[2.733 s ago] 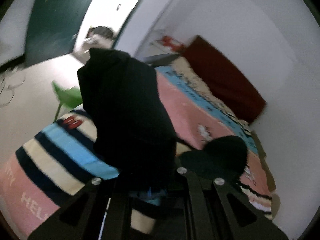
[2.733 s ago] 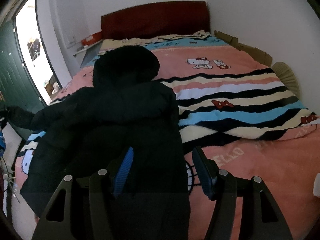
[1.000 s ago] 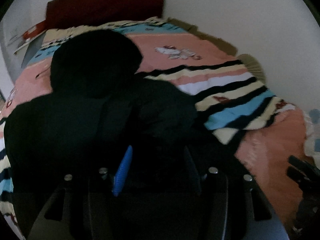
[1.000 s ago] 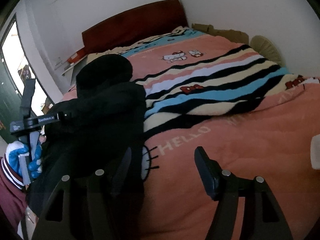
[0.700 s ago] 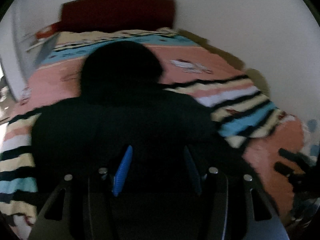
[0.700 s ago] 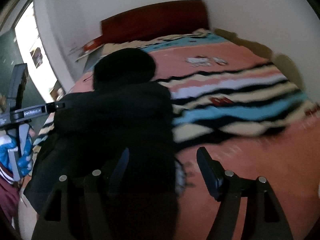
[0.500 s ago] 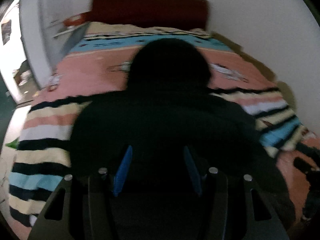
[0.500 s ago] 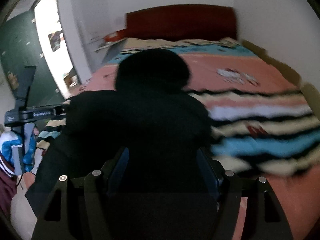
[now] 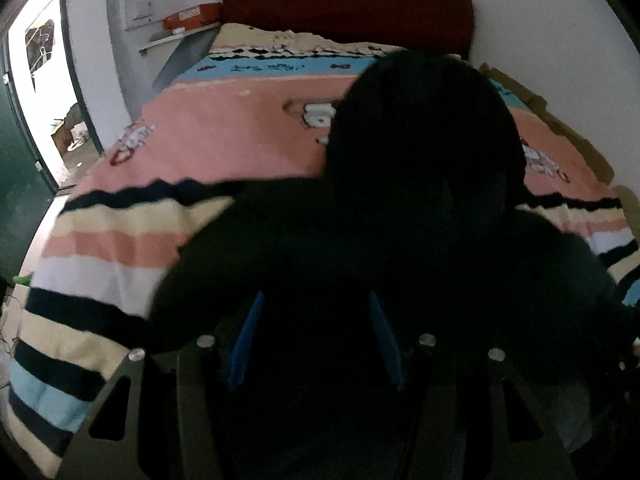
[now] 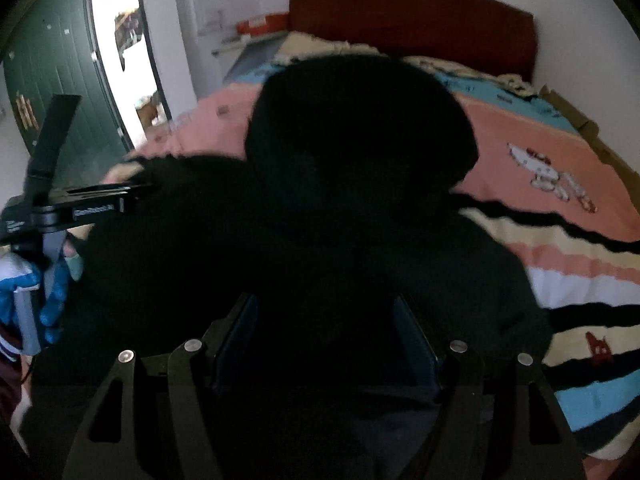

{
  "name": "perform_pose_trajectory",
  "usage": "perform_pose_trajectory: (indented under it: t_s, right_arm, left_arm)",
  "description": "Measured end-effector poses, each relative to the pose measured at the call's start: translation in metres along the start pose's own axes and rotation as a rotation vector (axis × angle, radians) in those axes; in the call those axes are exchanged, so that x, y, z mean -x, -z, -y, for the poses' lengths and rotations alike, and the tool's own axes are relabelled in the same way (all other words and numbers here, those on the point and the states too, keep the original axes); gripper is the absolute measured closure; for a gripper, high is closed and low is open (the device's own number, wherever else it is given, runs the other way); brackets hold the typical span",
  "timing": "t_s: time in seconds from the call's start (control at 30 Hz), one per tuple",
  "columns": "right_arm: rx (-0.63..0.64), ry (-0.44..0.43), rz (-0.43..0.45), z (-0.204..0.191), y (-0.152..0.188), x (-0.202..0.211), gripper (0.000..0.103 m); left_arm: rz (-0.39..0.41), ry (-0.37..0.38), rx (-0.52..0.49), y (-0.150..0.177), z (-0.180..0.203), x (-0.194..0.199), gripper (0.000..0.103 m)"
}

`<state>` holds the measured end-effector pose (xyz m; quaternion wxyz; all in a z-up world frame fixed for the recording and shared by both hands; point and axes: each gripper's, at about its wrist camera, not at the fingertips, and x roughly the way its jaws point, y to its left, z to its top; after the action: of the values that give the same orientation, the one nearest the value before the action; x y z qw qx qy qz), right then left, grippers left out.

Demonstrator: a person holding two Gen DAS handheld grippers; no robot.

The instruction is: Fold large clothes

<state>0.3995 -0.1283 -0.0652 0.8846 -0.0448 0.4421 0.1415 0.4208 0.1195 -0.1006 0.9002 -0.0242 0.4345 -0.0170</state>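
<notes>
A large black hooded jacket [image 9: 360, 248] lies spread on the bed, its hood [image 9: 424, 128] toward the headboard. My left gripper [image 9: 314, 340] hovers over the jacket's lower body. Its blue pads [image 9: 244, 340] stand apart and the jaws are opening, with only dark cloth visible under them. My right gripper [image 10: 326, 340] is open above the same jacket [image 10: 320, 240], below the hood [image 10: 360, 128]. In the right wrist view a hand in a blue glove [image 10: 52, 292] holds the left tool beside the jacket's left sleeve. Whether either gripper touches the cloth is not visible.
The bed carries a pink, striped cartoon blanket [image 9: 224, 132] and a dark red headboard [image 9: 344, 4]. A bright doorway with a green door [image 10: 60, 64] is on the left. A shelf with an orange box [image 9: 192, 14] stands beside the headboard. A white wall runs along the right.
Both grippers have swept left across the bed, so the jacket now fills the middle of both views. The right gripper went from over bare pink blanket to over the jacket.
</notes>
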Motion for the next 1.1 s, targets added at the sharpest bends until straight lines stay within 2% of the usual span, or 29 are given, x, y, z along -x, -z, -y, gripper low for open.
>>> perform_pose_trajectory:
  t_s: [0.13, 0.27, 0.33, 0.4, 0.53, 0.8, 1.0, 1.1]
  right_arm:
    - [-0.007, -0.035, 0.005, 0.009, 0.016, -0.017, 0.033]
    - [0.003, -0.041, -0.003, 0.01, 0.017, -0.025, 0.033]
    - [0.024, -0.03, -0.024, 0.008, 0.014, -0.022, 0.033]
    - [0.037, -0.023, -0.031, 0.007, 0.013, -0.013, 0.033]
    - [0.07, -0.02, -0.011, 0.009, 0.024, 0.01, 0.033]
    - [0.076, -0.015, -0.039, 0.018, 0.042, 0.002, 0.033]
    - [0.086, -0.002, -0.063, 0.017, 0.045, -0.011, 0.033]
    - [0.086, 0.003, -0.071, 0.017, 0.042, -0.005, 0.033]
  left_arm:
    - [0.025, 0.001, 0.003, 0.017, 0.001, -0.01, 0.047]
    - [0.006, -0.021, -0.013, 0.017, 0.006, -0.013, 0.045]
    - [-0.006, -0.026, -0.009, 0.014, 0.005, -0.004, 0.046]
    - [0.032, -0.01, -0.009, 0.017, 0.006, 0.014, 0.046]
    - [0.074, -0.006, -0.084, 0.032, 0.023, 0.042, 0.046]
    - [0.073, -0.025, -0.09, 0.055, 0.032, 0.032, 0.045]
    - [0.06, -0.043, -0.098, 0.054, 0.033, 0.029, 0.043]
    - [0.082, -0.065, -0.096, 0.054, 0.038, 0.042, 0.043]
